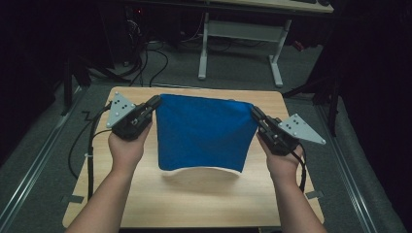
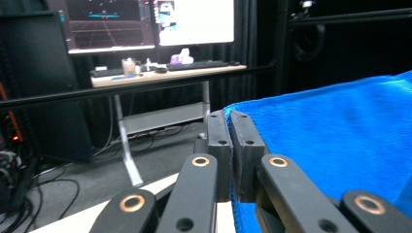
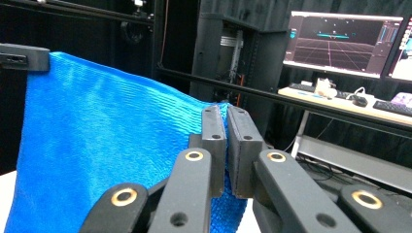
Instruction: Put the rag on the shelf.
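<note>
A blue cloth (image 1: 204,131) hangs stretched between my two grippers above the wooden table (image 1: 194,204), its lower edge just off the tabletop. My left gripper (image 1: 154,103) is shut on the cloth's upper left corner; in the left gripper view the jaws (image 2: 232,121) pinch the blue cloth (image 2: 330,136) edge. My right gripper (image 1: 254,112) is shut on the upper right corner; in the right gripper view the jaws (image 3: 226,116) clamp the blue cloth (image 3: 107,145), and the other gripper's jaw (image 3: 22,57) shows at the far corner.
A white-legged desk (image 1: 238,34) stands beyond the table, with monitors (image 2: 150,22) and a keyboard (image 2: 197,64) on it. Cables (image 1: 145,63) lie on the grey floor. Black cables trail from the left gripper over the table's left edge (image 1: 90,150).
</note>
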Demonstrator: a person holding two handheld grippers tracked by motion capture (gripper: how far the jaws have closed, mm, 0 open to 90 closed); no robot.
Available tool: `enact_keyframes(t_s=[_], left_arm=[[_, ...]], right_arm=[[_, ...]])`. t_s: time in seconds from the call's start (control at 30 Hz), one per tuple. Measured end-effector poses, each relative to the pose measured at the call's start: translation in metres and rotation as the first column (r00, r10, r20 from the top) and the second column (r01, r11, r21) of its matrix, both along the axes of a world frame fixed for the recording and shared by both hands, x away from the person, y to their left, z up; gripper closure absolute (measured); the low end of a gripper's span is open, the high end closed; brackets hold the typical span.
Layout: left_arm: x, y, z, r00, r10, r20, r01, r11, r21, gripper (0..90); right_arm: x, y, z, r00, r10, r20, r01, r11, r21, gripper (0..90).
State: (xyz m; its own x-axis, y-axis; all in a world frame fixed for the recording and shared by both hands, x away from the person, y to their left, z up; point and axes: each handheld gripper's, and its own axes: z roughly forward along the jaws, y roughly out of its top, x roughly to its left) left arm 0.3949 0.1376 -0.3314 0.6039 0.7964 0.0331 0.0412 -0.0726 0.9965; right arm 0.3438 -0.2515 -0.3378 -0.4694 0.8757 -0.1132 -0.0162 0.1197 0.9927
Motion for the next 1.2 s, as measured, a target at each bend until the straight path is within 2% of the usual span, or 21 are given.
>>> enact_keyframes(t_s=[0.3, 0.5, 0.7, 0.8, 1.1, 1.2], left_arm=[[0.035, -0.006, -0.001, 0.9986, 0.048, -0.023, -0.047, 0.9978, 0.046, 88.4], [0.058, -0.011, 0.0, 0.9965, 0.077, -0.033, -0.076, 0.9964, 0.037, 88.4], [0.081, -0.017, 0.006, 0.9949, 0.098, -0.024, -0.096, 0.9937, 0.057, 88.4], [0.092, -0.017, 0.009, 0.9941, 0.103, -0.034, -0.102, 0.9941, 0.038, 88.4], [0.119, -0.021, 0.013, 0.9921, 0.124, -0.019, -0.122, 0.989, 0.084, 88.4], [0.13, -0.021, 0.009, 0.9898, 0.138, -0.038, -0.134, 0.9866, 0.094, 88.4]], right_arm=[[0.035, 0.001, 0.008, 0.9995, -0.027, -0.014, 0.027, 1.0, -0.001, 87.6], [0.057, 0.005, 0.015, 0.9978, -0.065, -0.007, 0.065, 0.998, -0.002, 87.7], [0.085, 0.004, 0.02, 0.9954, -0.087, -0.041, 0.087, 0.996, 0.013, 87.8], [0.101, 0.002, 0.022, 0.9935, -0.094, -0.064, 0.097, 0.995, 0.032, 87.8], [0.13, 0.002, 0.021, 0.9891, -0.115, -0.092, 0.116, 0.993, 0.009, 87.8], [0.142, 0.004, 0.019, 0.9872, -0.121, -0.104, 0.121, 0.993, -0.012, 87.8]])
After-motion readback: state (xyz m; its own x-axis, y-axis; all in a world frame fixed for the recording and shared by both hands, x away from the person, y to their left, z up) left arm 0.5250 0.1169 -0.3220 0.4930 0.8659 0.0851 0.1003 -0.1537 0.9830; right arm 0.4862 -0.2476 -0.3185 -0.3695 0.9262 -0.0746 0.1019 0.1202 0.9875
